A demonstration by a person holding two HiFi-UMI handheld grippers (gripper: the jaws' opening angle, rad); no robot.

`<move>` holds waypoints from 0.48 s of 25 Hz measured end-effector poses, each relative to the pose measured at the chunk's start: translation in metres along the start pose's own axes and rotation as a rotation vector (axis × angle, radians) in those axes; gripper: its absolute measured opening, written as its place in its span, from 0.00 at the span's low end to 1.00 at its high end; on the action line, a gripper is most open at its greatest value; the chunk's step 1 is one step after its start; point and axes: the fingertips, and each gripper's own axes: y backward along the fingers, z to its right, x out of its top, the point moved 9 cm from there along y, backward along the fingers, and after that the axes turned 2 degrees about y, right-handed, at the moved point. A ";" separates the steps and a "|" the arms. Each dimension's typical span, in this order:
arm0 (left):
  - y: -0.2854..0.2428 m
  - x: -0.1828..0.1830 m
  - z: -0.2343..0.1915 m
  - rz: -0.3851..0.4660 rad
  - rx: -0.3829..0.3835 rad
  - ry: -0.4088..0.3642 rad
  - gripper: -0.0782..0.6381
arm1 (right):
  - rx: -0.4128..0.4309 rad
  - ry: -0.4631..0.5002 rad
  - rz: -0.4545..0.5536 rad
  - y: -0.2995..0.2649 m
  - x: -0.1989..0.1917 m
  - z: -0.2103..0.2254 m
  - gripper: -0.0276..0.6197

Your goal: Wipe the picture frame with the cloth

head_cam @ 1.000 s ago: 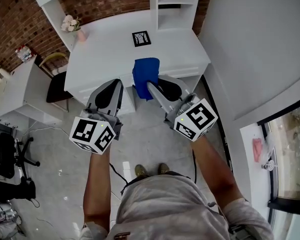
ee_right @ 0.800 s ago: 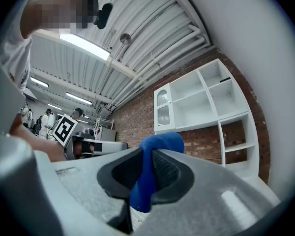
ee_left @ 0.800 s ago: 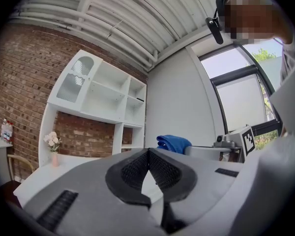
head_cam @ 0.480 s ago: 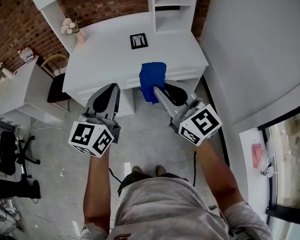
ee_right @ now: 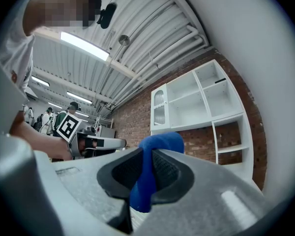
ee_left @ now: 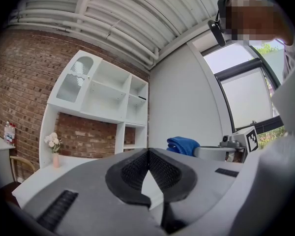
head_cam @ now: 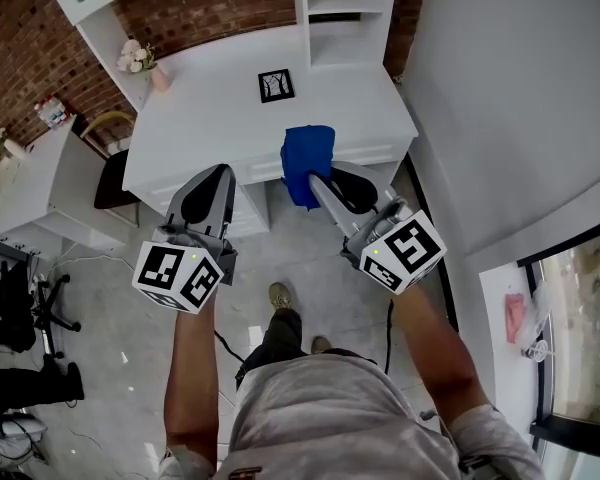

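Note:
A small black picture frame (head_cam: 275, 85) lies flat on the white desk (head_cam: 210, 118) near its back. My right gripper (head_cam: 318, 178) is shut on a folded blue cloth (head_cam: 306, 161), which hangs over the desk's front edge; in the right gripper view the blue cloth (ee_right: 150, 168) sits pinched between the pads. My left gripper (head_cam: 218, 173) is shut and holds nothing, level with the desk's front edge to the left of the cloth. The left gripper view shows the blue cloth (ee_left: 183, 145) off to the right.
White shelving (head_cam: 345, 8) stands at the desk's back right against a brick wall. A vase of pale flowers (head_cam: 150, 63) sits at the desk's left corner. A chair (head_cam: 115, 163) stands left of the desk, a white wall (head_cam: 500, 88) to the right.
Both grippers have moved forward toward the desk. The cloth now reaches over the desk's front edge. The person has taken a step.

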 end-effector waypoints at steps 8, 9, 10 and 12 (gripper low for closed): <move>-0.043 -0.008 -0.045 0.005 -0.017 -0.022 0.11 | -0.018 0.040 -0.031 -0.039 -0.012 0.034 0.11; -0.049 -0.010 -0.053 0.005 -0.020 -0.021 0.11 | -0.022 0.045 -0.034 -0.046 -0.014 0.039 0.11; -0.056 -0.011 -0.062 0.006 -0.023 -0.019 0.11 | -0.028 0.049 -0.037 -0.054 -0.016 0.044 0.11; -0.069 -0.014 -0.083 0.005 -0.028 -0.009 0.11 | -0.040 0.054 -0.046 -0.071 -0.023 0.054 0.11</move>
